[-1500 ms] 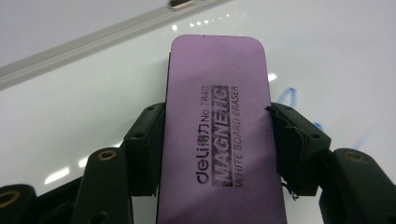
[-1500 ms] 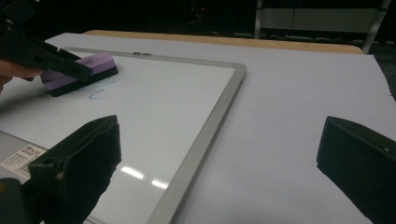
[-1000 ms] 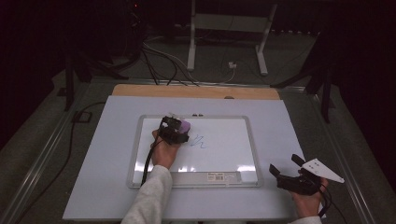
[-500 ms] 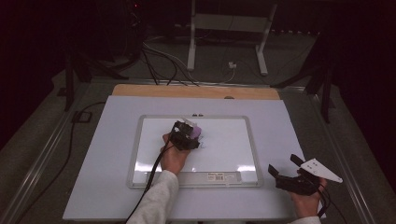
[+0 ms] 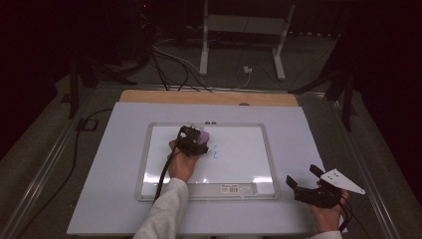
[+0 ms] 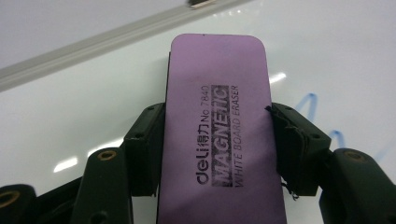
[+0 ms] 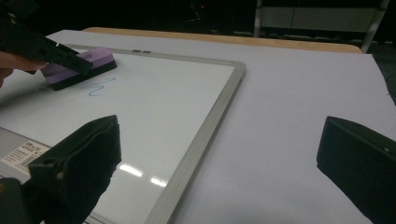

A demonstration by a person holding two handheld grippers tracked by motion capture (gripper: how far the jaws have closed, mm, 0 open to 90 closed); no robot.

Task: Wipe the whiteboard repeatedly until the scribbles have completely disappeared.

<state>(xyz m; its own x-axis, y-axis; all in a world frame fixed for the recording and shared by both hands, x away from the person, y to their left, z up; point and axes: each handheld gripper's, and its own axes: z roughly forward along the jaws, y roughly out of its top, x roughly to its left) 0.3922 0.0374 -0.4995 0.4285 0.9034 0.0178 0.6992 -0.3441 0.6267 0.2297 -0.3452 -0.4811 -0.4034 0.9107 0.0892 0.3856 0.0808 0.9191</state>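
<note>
A white-framed whiteboard (image 5: 271,164) lies on the table's white sheet. My left gripper (image 5: 195,137) is shut on a purple magnetic whiteboard eraser (image 6: 219,116), jaws clamping its long sides, and presses it flat on the board near the top edge. A blue scribble (image 5: 215,151) sits just right of the eraser (image 5: 204,135); in the left gripper view the scribble (image 6: 309,103) is partly hidden behind the right jaw. My right gripper (image 5: 301,175) hovers open and holds nothing, off the board's lower right corner. From the right gripper view, the eraser (image 7: 84,63) and scribble (image 7: 100,86) lie far left.
The white sheet (image 5: 308,129) covers a wooden tabletop (image 5: 209,98) whose far strip shows. A label strip (image 5: 231,188) runs along the board's near frame. Cables and metal stand legs (image 5: 204,55) are on the floor beyond the table.
My left gripper slid the eraser rightward across the board over the blue scribble, then drew slightly back, so the scribble shows again. The right gripper has barely moved.
</note>
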